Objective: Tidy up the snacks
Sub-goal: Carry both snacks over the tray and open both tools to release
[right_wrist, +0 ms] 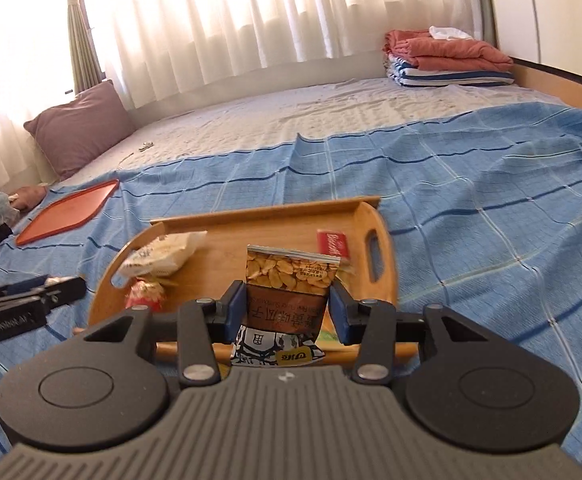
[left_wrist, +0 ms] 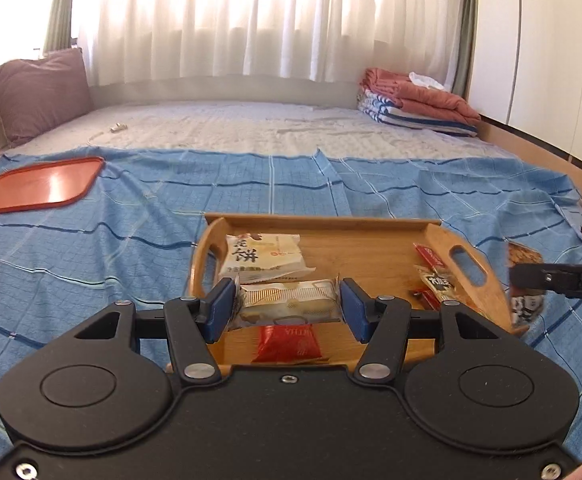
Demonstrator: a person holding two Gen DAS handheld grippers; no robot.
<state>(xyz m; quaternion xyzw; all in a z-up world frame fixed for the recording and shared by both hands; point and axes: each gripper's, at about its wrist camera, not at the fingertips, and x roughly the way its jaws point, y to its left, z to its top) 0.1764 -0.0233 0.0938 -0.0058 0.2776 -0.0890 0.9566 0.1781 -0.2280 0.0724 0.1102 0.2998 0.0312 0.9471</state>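
Blue pads of the left claw (left_wrist: 287, 307) pinch a clear-wrapped biscuit pack (left_wrist: 289, 305) by its ends, held above the wooden tray (left_wrist: 371, 226). Right claw (right_wrist: 287, 312) grips a sunflower seed bag (right_wrist: 291, 292) upright by its sides. Slick film could slide free if either hand swings fast. On the tray: white pastry packet (left_wrist: 265, 258) at ten o'clock, red packet (left_wrist: 285, 344) at six, sachets at three. Orange tray (left_wrist: 37, 184), far at ten o'clock on the bed, looks bare.
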